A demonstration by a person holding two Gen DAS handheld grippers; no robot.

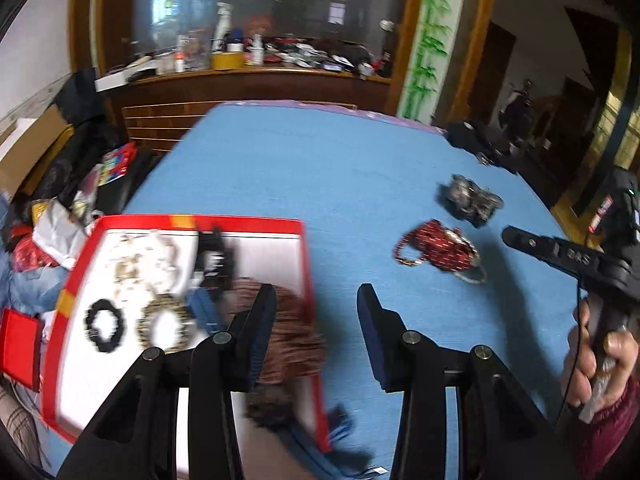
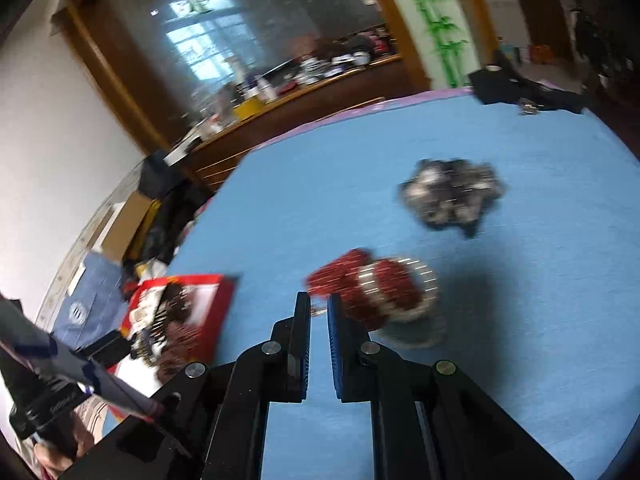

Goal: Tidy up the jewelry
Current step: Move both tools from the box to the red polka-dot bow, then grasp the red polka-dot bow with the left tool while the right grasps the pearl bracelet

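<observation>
We see the left tongs (image 1: 316, 300) spread over the red tray's (image 1: 304, 264) edge. Right tongs (image 2: 319, 304) nearly pressed together, seemingly empty, red bracelets (image 2: 376, 286) just beyond their tips.

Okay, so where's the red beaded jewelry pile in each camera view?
Left wrist view: the red beaded pile lies right of center on the blue cloth, beyond the open left tongs.
Right wrist view: center, just past the narrow-gapped right tongs, slightly right.
Shared landmark: the gray pile lies farther away, and the red tray to the left.
</observation>
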